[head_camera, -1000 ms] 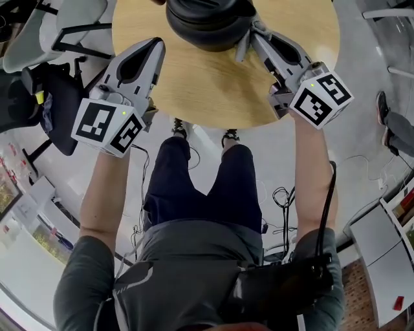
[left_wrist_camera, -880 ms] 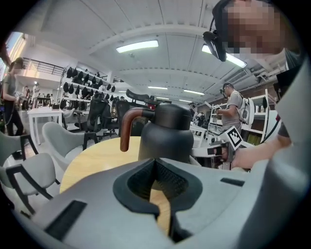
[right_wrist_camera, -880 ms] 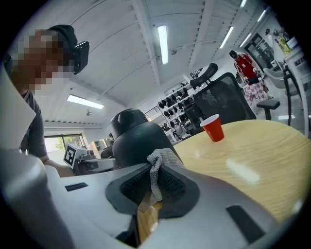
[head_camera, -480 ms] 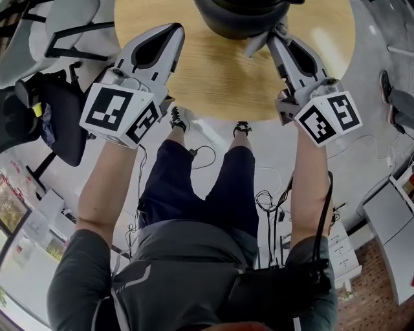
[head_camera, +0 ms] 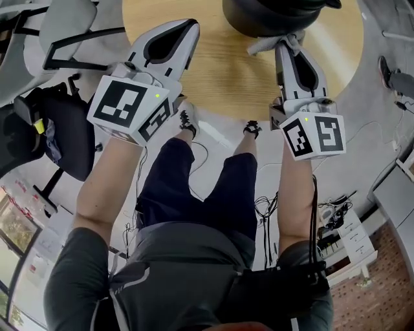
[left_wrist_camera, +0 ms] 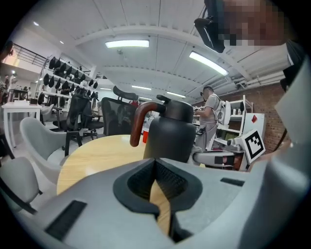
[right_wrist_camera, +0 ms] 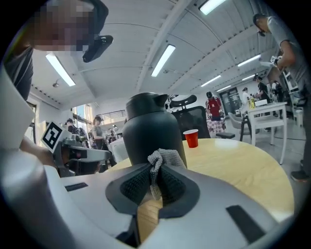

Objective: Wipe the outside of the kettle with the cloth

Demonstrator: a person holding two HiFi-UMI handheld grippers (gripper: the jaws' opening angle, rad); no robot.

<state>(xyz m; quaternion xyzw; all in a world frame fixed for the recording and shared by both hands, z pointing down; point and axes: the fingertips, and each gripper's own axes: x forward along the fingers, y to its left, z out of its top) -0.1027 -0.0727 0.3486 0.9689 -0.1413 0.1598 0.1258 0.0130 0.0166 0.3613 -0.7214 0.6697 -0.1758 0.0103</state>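
The jaws of the right gripper are pinching the grey cloth, bunching it just beside the black kettle standing on the round wooden table, while the left gripper is hovering nearby, jaws pressed together on nothing.

Left side: bare counter lies ahead of your left gripper, whose jaws are closed with nothing between them. There is open wood from there across to the kettle.

Right side: the kettle stands directly ahead of your right gripper and blocks any forward pass. The cloth in its jaws sits just beside the kettle wall.

A red cup stands beyond the kettle, well apart from it. A grey chair stands close off the counter's left edge.
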